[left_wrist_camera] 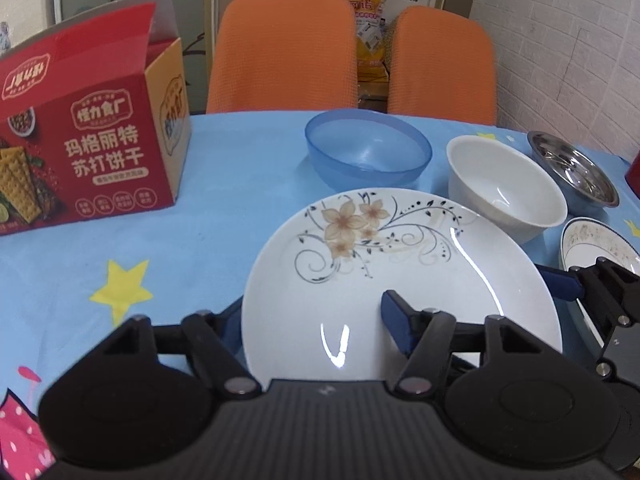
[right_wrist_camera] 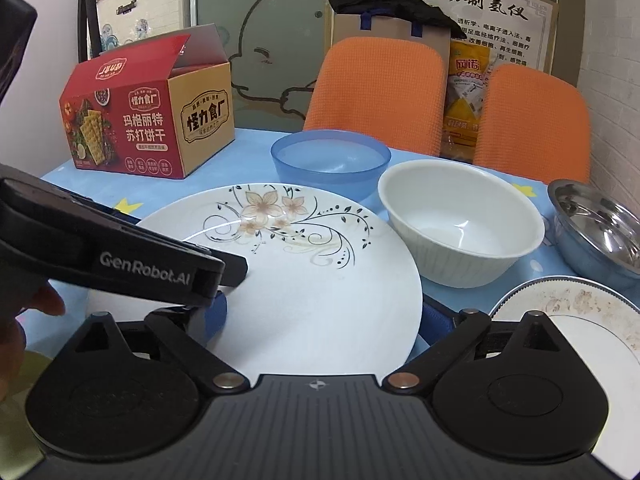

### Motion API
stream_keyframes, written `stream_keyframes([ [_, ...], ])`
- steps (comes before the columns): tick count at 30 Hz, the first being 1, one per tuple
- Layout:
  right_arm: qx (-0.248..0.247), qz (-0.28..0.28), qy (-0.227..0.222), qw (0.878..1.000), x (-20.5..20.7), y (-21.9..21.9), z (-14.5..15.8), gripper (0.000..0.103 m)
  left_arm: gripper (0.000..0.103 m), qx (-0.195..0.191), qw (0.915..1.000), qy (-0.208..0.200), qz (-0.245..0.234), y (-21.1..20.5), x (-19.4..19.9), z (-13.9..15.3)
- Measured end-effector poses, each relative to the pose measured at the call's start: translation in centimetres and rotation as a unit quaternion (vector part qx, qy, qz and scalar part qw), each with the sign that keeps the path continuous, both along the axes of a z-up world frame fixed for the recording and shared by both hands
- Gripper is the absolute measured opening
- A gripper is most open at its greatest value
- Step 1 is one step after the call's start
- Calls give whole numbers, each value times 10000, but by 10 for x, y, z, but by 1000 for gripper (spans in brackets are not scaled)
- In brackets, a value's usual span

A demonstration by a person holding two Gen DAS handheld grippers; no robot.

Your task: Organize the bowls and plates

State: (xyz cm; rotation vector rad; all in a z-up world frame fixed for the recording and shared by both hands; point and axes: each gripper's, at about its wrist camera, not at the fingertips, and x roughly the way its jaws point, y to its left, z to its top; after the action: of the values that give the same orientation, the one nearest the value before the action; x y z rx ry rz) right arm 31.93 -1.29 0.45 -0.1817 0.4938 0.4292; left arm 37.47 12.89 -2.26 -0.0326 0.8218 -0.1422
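**Left wrist and right wrist views: tableware around the floral plate**

Landmark: round white ceramic plate with a tan flower and black scroll pattern, lying on the light blue star-printed tablecloth.

1. Left gripper: jaws spread wide; 1 blue-padded finger sits over the plate's near surface, the other at the plate's left rim. Whether the pads press on the plate cannot be told. Seen from the right wrist, its black body marked "GenRobot.AI" reaches in over the plate's left edge.

2. Right gripper: jaws spread wide, 1 blue pad on each side of the plate's near edge, the right one at the rim. No grip is visible.

3. Translucent blue plastic bowl: upright, just behind the plate.

4. White ceramic bowl: upright, just right of the plate's far edge.

5. Stainless steel bowl: right of the white bowl, further from the plate.

6. Small white blue-rimmed plate with brown food smears: right of the floral plate, near its front.

7. Red and tan cardboard cracker box: lid flap open, well left of and behind the plate.

8. 2 orange fabric chairs: behind the table, beyond the blue bowl.
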Motion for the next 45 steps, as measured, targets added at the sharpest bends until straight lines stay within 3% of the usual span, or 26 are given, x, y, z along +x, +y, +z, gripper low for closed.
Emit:
stream_keyframes([
  [4, 222, -74, 27, 9997, -1, -5, 3, 103, 62, -39, 9998, 146, 106, 0, 1, 4],
  [13, 605, -79, -117, 9981, -14, -11, 23, 103, 62, -33, 9998, -52, 164, 0, -12, 33],
  [26, 667, -111, -198, 9975, -56, -10, 46, 103, 61, -58, 9994, -172, 278, 2, -62, 61],
  [45, 679, 229, 328, 9969, -162, 10, 13, 103, 56, -262, 9966, 141, 763, 33, -186, 26],
])
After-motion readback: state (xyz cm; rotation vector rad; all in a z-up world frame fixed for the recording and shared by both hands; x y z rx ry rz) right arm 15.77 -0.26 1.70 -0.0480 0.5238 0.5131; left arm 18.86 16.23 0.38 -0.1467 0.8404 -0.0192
